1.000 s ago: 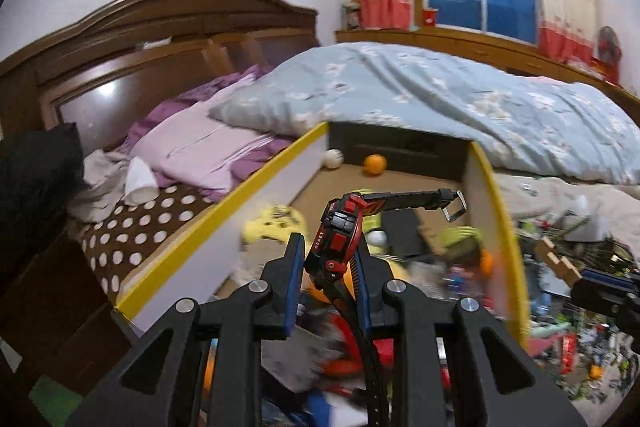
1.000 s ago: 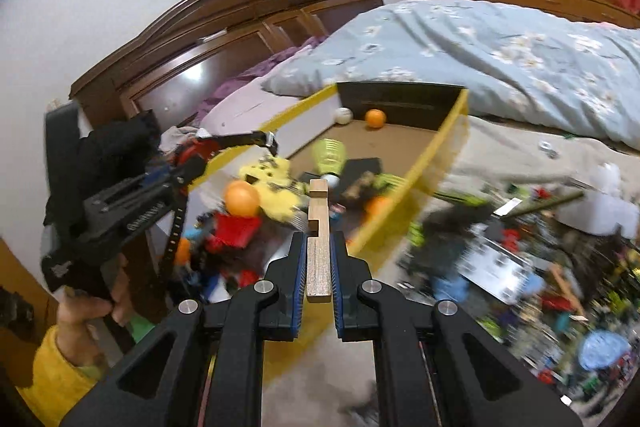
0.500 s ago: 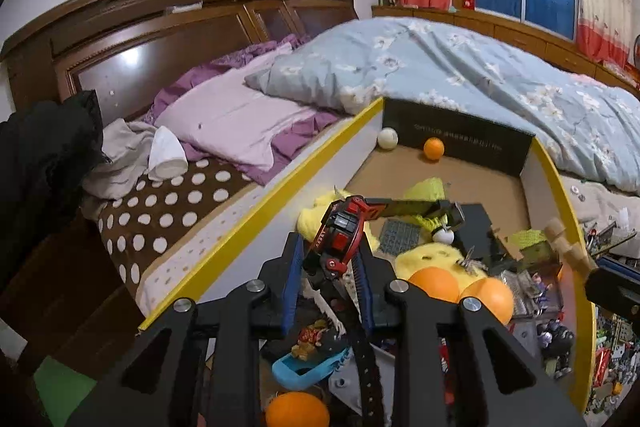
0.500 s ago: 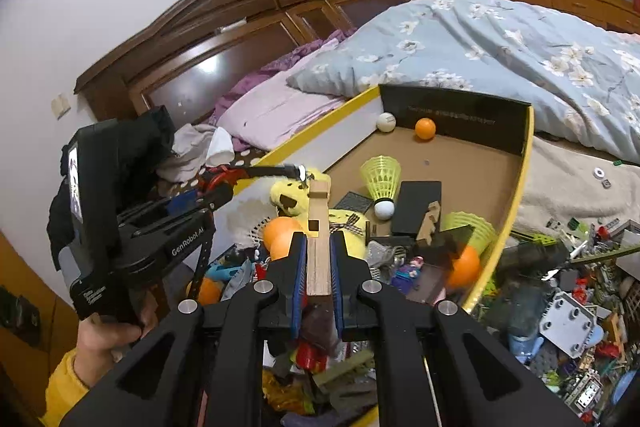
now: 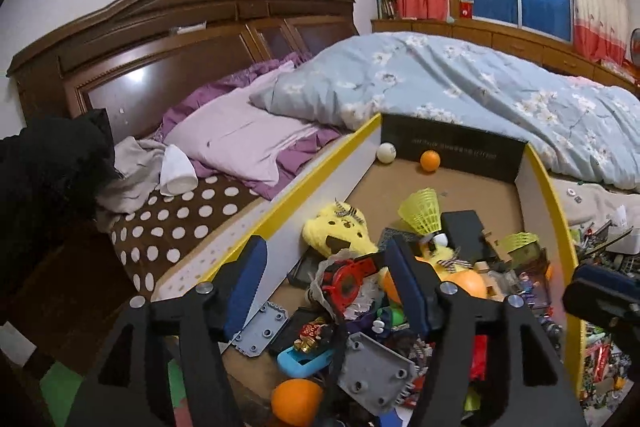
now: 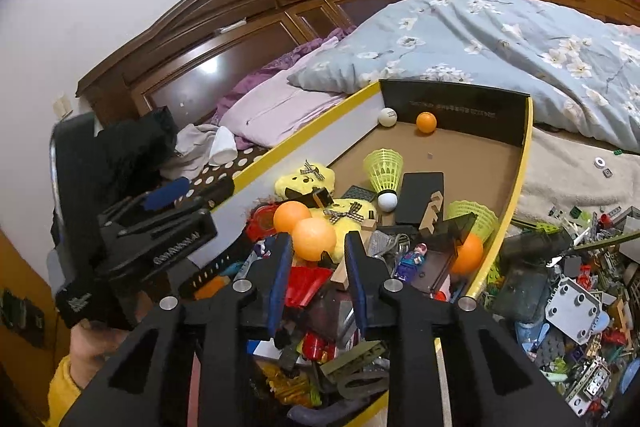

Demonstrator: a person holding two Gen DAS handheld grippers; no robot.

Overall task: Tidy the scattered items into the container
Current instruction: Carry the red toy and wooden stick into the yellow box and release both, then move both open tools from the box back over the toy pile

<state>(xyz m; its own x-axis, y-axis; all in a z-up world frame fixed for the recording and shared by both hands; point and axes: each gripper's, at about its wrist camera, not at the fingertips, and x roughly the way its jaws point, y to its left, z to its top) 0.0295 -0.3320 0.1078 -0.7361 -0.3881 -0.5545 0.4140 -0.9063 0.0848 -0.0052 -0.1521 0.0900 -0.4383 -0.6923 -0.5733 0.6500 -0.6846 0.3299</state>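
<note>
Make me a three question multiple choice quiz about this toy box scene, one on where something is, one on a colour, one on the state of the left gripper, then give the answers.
1. Where are the white ball and the small orange ball?
A. at the box's far black wall
B. on the quilt
C. outside the box

2. What colour is the rim of the box?
A. red
B. yellow
C. green

3. How is the left gripper?
A. shut on a ball
B. shut on nothing
C. open over the pile

Answers: 1 A, both balls lie on the box floor against the black wall. 2 B, a yellow edge runs along the side walls. 3 C, its jaws have just been opening and stand wide, and the red and black toy lies loose on the pile between them.
</note>
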